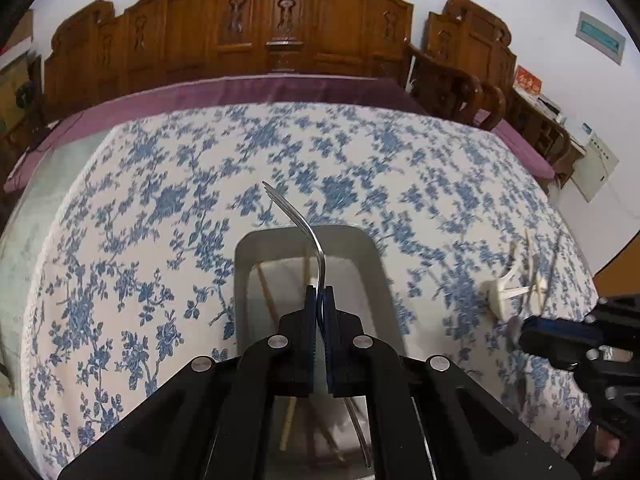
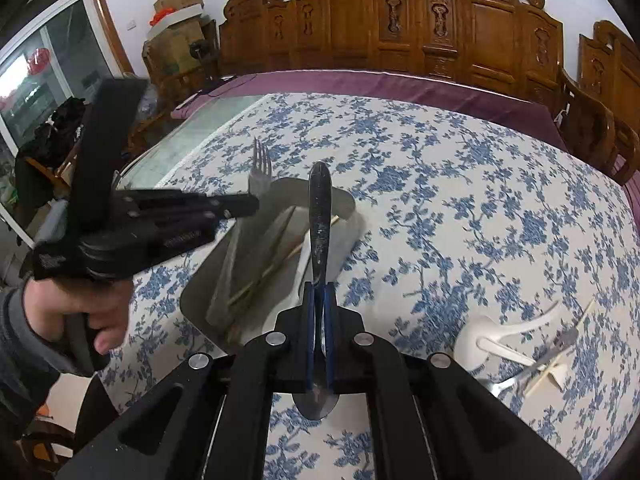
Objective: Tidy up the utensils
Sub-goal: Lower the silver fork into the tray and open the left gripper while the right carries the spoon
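- Left gripper point(image 1: 319, 294) pinches a metal fork point(image 1: 298, 220) — tines up, above the grey tray point(image 1: 244, 280).
- Right gripper point(image 2: 319, 292) clamps a dark-handled spoon point(image 2: 320, 216) by the tray's edge.
- White spoons point(image 2: 500, 340) lie well apart on the floral tablecloth point(image 2: 480, 200).

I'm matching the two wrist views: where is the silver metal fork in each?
Left wrist: silver metal fork at centre, clamped in the left gripper, above the grey rectangular tray.
Right wrist: fork upper left of centre, tines up.
Shared landmark: the tray.
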